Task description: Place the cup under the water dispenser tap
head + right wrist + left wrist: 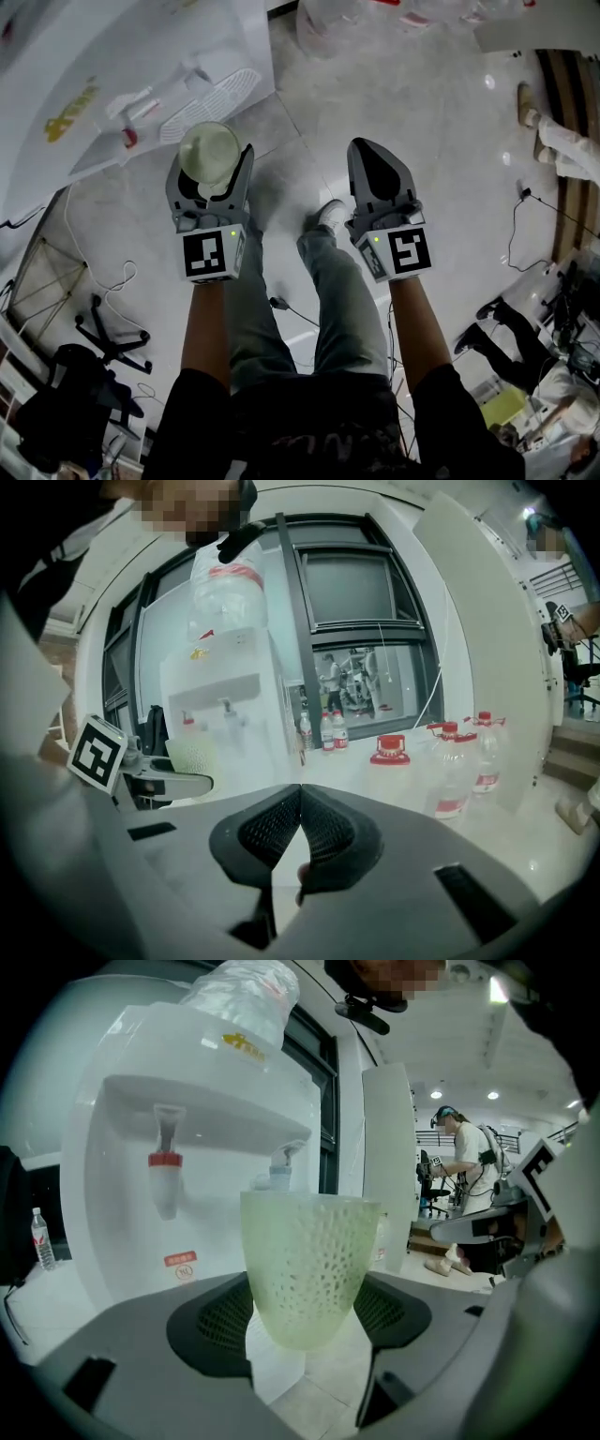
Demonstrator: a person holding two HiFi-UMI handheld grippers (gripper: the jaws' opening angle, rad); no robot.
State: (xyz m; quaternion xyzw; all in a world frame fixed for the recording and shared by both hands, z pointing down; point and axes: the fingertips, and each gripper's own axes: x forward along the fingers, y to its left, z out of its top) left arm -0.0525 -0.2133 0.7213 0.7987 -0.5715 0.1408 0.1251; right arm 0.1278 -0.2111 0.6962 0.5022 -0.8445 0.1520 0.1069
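Upright, a pale green cup (pixel 305 1269) faces the water dispenser (pixel 122 1185).
Translucent, tapered, dimpled all over; left gripper (pixel 302 1318) clamps it, spread wide; right gripper (pixel 298 832) pinched together, empty.

Pale green cup (pixel 305 1269), white water dispenser (pixel 103 1194)
A net of small cells covers the cup; the dispenser has a red tap (pixel 165 1160) and a pale blue tap (pixel 279 1177).

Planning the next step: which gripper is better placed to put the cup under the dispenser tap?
Left. The left gripper holds the pale green cup in its jaws, facing the water dispenser. The right gripper is shut and empty.
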